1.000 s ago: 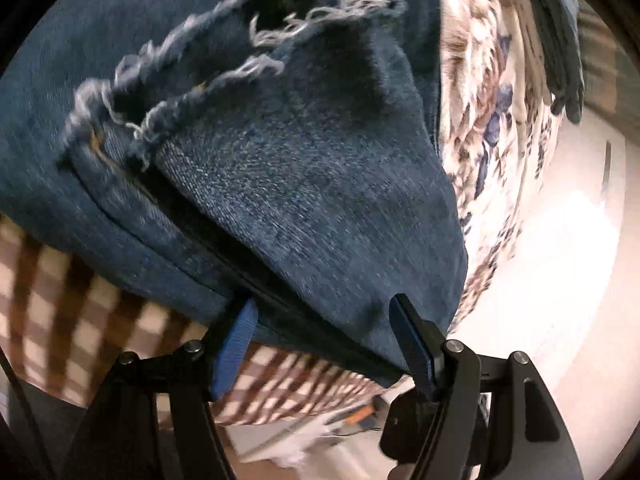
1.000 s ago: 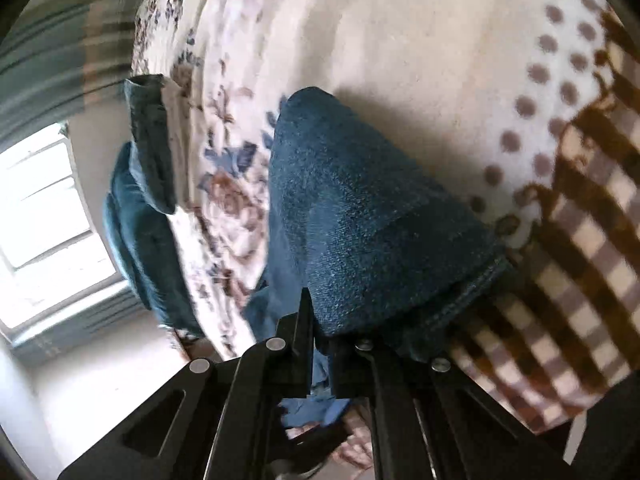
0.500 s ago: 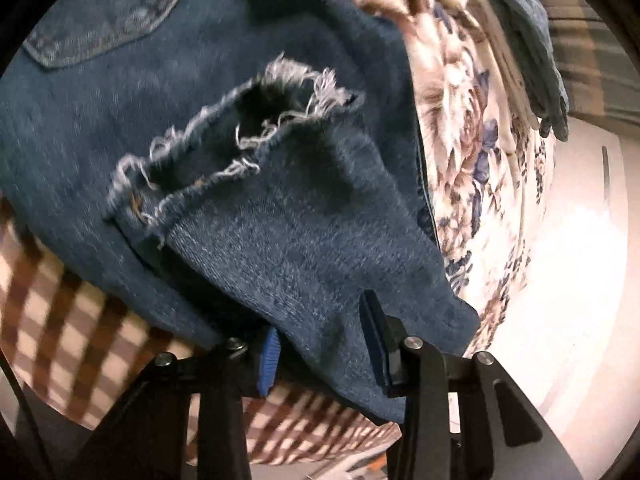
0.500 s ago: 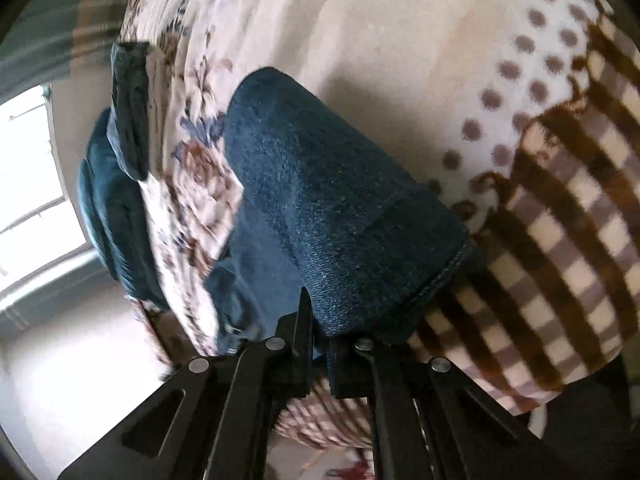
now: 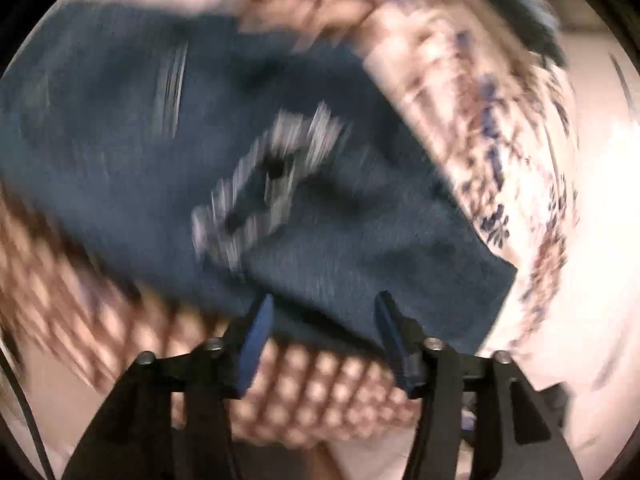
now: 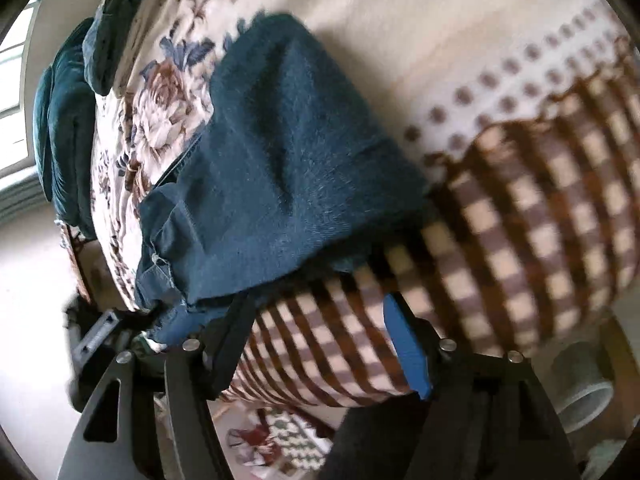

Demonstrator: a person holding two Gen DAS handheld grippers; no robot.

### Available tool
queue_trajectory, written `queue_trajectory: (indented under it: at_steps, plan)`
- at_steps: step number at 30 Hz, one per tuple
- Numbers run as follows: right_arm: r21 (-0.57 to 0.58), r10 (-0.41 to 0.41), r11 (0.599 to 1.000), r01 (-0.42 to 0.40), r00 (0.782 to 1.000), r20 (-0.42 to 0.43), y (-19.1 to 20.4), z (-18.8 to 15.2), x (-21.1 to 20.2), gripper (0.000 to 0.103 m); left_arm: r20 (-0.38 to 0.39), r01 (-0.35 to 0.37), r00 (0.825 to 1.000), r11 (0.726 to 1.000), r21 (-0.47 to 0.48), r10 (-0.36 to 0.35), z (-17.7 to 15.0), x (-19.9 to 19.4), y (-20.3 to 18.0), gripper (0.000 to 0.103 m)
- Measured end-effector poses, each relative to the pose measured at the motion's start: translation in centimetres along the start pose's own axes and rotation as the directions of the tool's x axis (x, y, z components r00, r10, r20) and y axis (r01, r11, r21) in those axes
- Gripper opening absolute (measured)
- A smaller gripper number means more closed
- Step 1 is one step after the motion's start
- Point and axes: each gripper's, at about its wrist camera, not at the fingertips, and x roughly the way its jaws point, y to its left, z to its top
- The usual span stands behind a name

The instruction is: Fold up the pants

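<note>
A: Where are the jeans (image 6: 288, 168)?
B: On the bed (image 6: 440, 24), folded, just ahead of my fingers.
A: Gripping?
B: No. Left gripper (image 5: 322, 332) and right gripper (image 6: 316, 332) both gape, empty.

both wrist views look down, close over the bed; the jeans (image 5: 248, 184) (image 6: 288, 168) sit toward 12 o'clock in each.
</note>
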Motion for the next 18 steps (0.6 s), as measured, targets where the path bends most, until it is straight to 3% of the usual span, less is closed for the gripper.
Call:
queue_trajectory:
  at_steps: [1,3,6,9,10,11,12,13,14,17,18]
  plan:
    - [-0.008,-0.014,1.000,0.014,1.000,0.017,0.0,0.3,-0.6,0.070,0.035,-0.027,0.999,0.998,0.049,0.025,0.9,-0.4,-0.6,0.069]
    - [-0.026,-0.048,0.998,0.050,0.998,0.050,0.1,1.6,-1.2,0.070,0.060,-0.068,0.996,0.990,0.127,0.060,3.2,-0.1,-1.1,0.069]
    - [-0.048,-0.083,0.995,0.089,0.990,0.117,0.3,4.2,-1.7,0.070,-0.038,-0.093,0.994,0.978,0.189,0.102,6.6,3.5,-0.8,0.069]
    - [-0.121,-0.137,0.981,0.154,0.981,0.137,1.5,7.3,-0.4,0.070,-0.025,-0.150,0.987,0.958,0.243,0.161,7.7,5.5,-1.0,0.066]
    - [-0.137,-0.155,0.975,0.173,0.979,0.134,1.6,8.1,0.1,0.070,0.004,-0.183,0.982,0.948,0.262,0.189,7.7,5.5,-1.0,0.043]
    - [-0.157,-0.164,0.970,0.184,0.978,0.132,1.9,9.0,0.9,0.068,0.034,-0.206,0.978,0.932,0.299,0.205,7.4,5.2,-1.1,0.030]
    - [-0.164,-0.177,0.966,0.199,0.974,0.139,2.1,9.4,1.3,0.065,0.057,-0.211,0.977,0.923,0.322,0.204,7.1,4.8,-1.2,0.025]
    - [-0.174,-0.184,0.963,0.208,0.972,0.147,2.2,9.8,1.6,0.050,0.092,-0.226,0.974,0.915,0.333,0.207,6.7,4.1,-1.0,0.015]
    - [-0.188,-0.178,0.960,0.205,0.972,0.152,2.4,9.9,1.8,0.047,0.118,-0.230,0.972,0.910,0.344,0.201,6.3,3.5,-0.7,0.013]
    - [-0.245,-0.219,0.934,0.260,0.958,0.184,3.5,9.4,1.9,0.045,0.225,-0.362,0.928,0.860,0.360,0.297,5.7,2.4,0.3,0.009]
    - [-0.263,-0.234,0.924,0.278,0.954,0.188,3.9,9.2,2.1,0.045,0.214,-0.374,0.925,0.858,0.352,0.315,6.0,2.5,1.0,0.009]
